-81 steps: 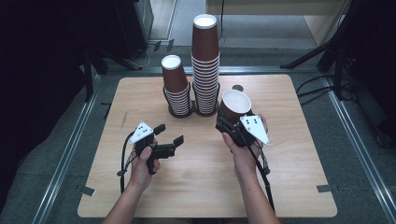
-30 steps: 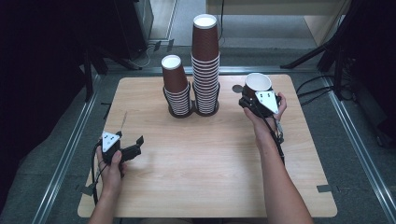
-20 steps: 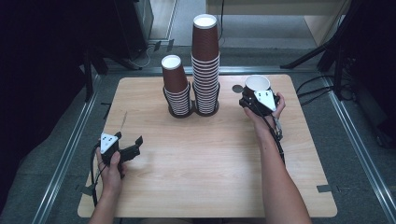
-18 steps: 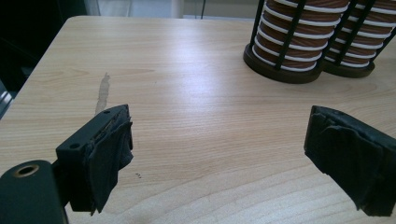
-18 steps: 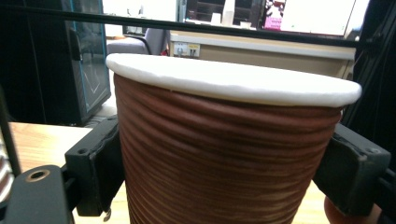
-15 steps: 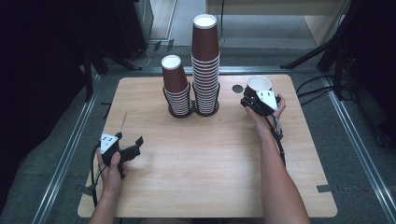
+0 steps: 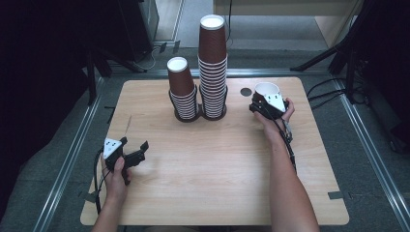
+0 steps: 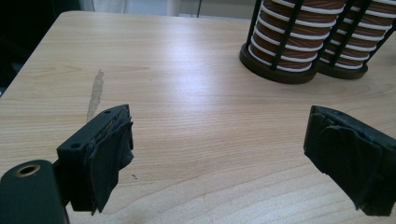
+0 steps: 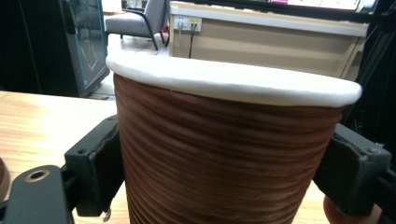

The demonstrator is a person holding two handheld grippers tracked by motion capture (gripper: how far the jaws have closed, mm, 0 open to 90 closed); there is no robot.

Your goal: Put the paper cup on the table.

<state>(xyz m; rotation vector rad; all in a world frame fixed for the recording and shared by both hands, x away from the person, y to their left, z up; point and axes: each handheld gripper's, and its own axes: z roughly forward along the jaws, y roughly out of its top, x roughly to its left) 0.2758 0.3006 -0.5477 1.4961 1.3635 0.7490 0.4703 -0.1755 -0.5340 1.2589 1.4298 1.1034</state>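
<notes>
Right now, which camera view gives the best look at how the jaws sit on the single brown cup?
The right gripper view: the brown cup stands upright between the right gripper, one black jaw against each side. The high view shows the cup small, near the table's far right, its jaws hidden. The left gripper view faces the cup stacks instead.

The high view looks forward and down from above the person's side, taking in the whole table (image 7: 212, 159), the two cup stacks (image 7: 212, 67) at its far middle and the floor around it. The left gripper view sits low over the table's (image 8: 187, 93) near left part and looks along its own spread jaws across the wood toward the bases of the cup stacks (image 8: 299, 42), which the high view also shows. The right gripper view rides close behind a brown paper cup (image 9: 229, 154) between its jaws, facing level toward the room beyond the table; the same cup (image 7: 269, 94) appears at the far right in the high view
</notes>
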